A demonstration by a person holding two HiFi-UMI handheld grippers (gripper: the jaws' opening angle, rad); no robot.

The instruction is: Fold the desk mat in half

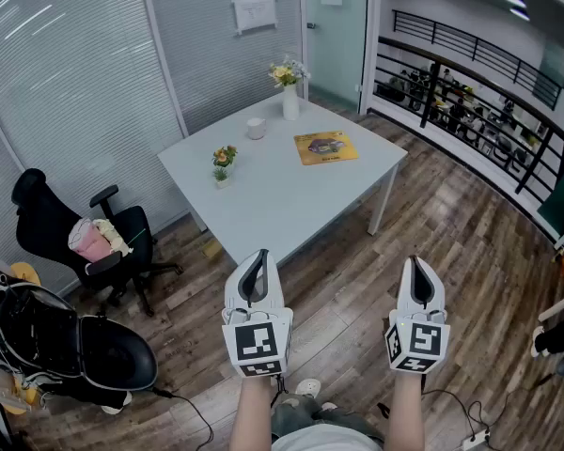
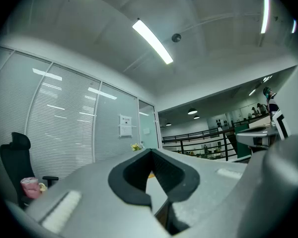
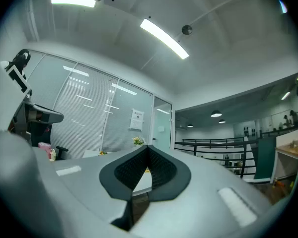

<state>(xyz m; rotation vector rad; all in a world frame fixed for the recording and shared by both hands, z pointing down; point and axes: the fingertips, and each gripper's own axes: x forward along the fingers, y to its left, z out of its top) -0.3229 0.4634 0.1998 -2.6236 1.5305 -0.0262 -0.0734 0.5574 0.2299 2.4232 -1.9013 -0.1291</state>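
We're holding both grippers level. The left gripper (image 1: 256, 269) has its jaws pressed together, empty; the right gripper (image 1: 419, 272) is closed on nothing too. The desk mat (image 1: 325, 147) lies flat on the table (image 1: 263, 209), well ahead of both jaw tips.

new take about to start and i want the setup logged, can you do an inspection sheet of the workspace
surface: white table, mostly bare
job's things: yellow desk mat lies flat and unfolded toward the table's far right
clutter: flower vase, white cup and small potted plant on the table
grippers: left gripper and right gripper both shut and empty, short of the table
cables: black cable on the floor by the person's feet
surroundings: office chair at left, railing at right
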